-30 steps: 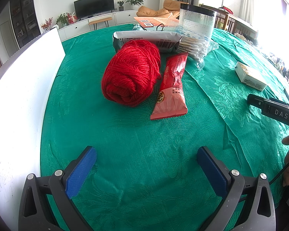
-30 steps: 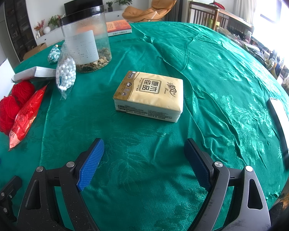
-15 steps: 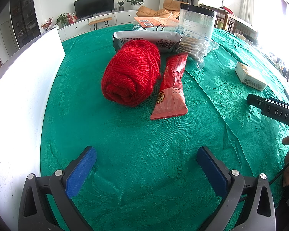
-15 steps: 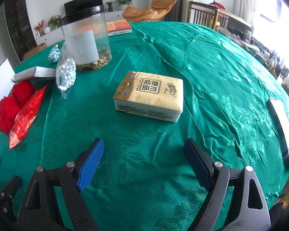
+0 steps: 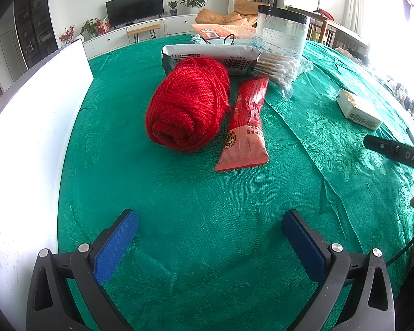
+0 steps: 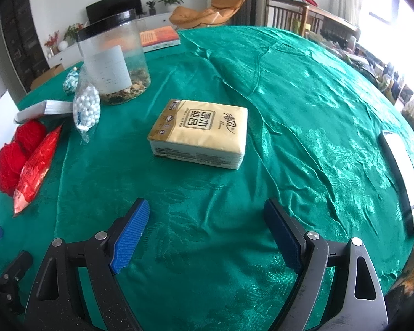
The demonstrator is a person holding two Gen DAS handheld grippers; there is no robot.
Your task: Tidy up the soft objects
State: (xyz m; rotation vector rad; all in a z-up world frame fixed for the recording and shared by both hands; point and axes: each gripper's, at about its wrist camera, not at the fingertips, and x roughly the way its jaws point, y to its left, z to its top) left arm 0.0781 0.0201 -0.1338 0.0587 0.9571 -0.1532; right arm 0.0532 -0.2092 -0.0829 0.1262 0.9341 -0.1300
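Yarn [image 5: 187, 104] and tissue pack [image 6: 200, 133] haven't budged on the bench; both jaws still wide open, nothing started.

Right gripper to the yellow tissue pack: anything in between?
Nothing: in the right wrist view, only bare green tablecloth lies between the open right gripper and the yellow tissue pack.

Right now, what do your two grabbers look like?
Each hand-held gripper, left and right, has a black frame with silver screws and two blue ribbed pads. In the left view, the right one's black body reads "DAS", with a thin black cable.
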